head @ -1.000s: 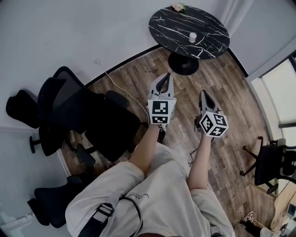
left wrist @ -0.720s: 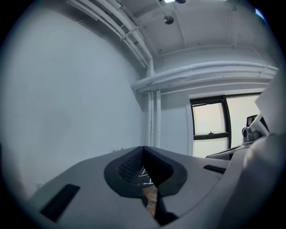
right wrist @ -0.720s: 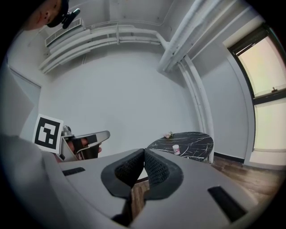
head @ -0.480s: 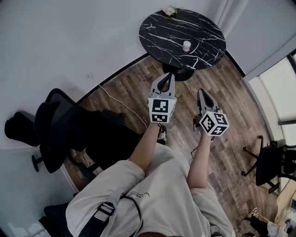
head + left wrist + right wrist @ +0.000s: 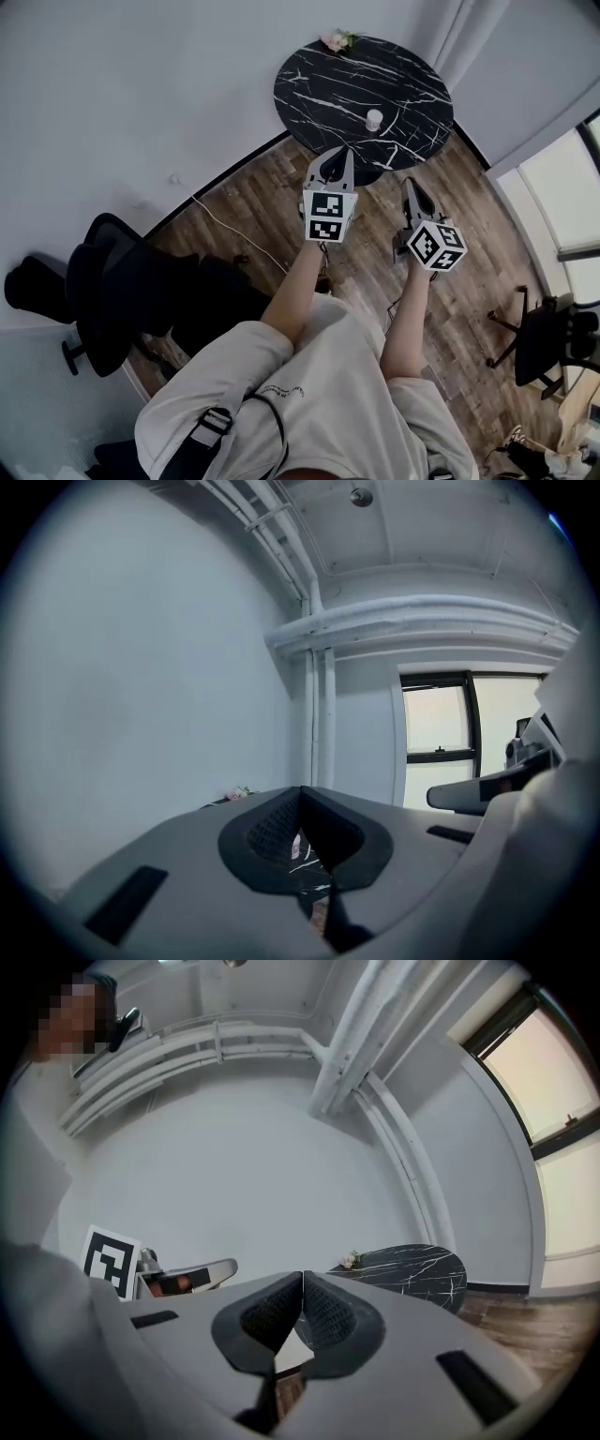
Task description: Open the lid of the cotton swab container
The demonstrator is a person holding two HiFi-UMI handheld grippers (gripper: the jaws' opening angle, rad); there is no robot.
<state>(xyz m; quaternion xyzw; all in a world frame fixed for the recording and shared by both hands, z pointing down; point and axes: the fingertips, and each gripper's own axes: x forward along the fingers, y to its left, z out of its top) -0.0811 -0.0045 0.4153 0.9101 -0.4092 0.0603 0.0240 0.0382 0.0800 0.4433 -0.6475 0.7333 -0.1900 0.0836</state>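
left claw (image 5: 337, 153) is pressed fully together with nothing between its jaws; its own view shows the two dark ribbed pads (image 5: 273, 830) meeting at the tips. right claw (image 5: 410, 184) is likewise closed tight and empty, its pads (image 5: 328, 1316) touching along one line. both are held out roughly level over the brown wood-plank floor (image 5: 253, 192), side by side and apart. the small white cylindrical cotton swab container (image 5: 374, 119) stands upright on the round black marble table with white veins (image 5: 319, 84), on the table's near half, ahead of both claws and touched by neither. its lid is too small to make out. a small bunch of pale pink flowers (image 5: 336, 40) lies at the table's far edge by the white wall. black office chairs (image 5: 122, 281) stand at the left, another black chair (image 5: 544, 337) at the right, and a thin white cable (image 5: 225, 220) trails across the floor.
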